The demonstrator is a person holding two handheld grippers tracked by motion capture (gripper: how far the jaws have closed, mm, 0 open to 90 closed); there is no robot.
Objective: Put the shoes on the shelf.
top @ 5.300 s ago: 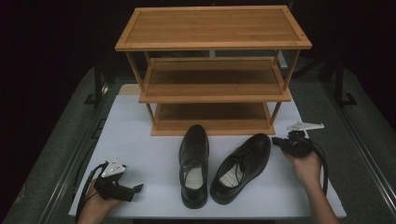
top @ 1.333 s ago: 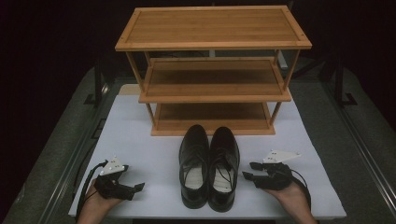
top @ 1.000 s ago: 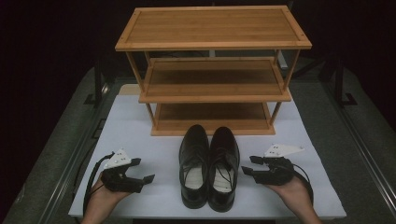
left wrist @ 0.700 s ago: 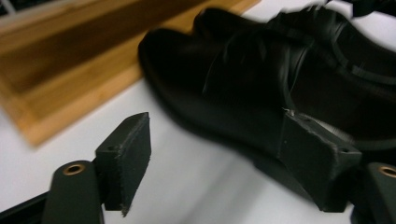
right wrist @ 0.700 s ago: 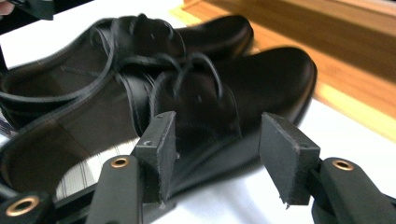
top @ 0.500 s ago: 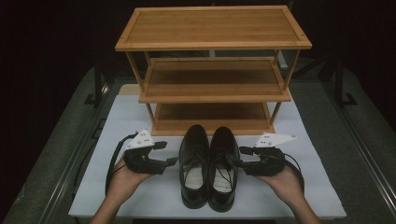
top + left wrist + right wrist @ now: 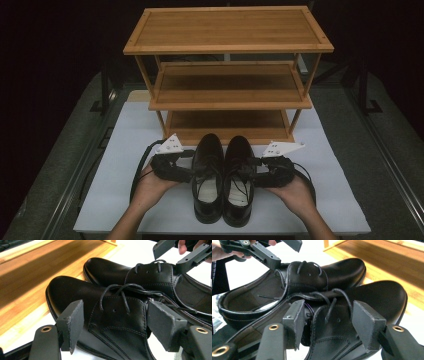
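Each spread gripper (image 7: 192, 167) (image 7: 249, 169) should straddle the laced flap of its shoe (image 7: 208, 175) (image 7: 239, 177) squarely, pinch together, then lift level.

Two shoes are lying side by side on the bench (image 7: 125, 200), toes pointing at the rack (image 7: 227, 75) standing behind them. The left shoe (image 7: 208, 175) is lying beside the left gripper (image 7: 186, 165), the right shoe (image 7: 239, 177) beside the right gripper (image 7: 256, 167).
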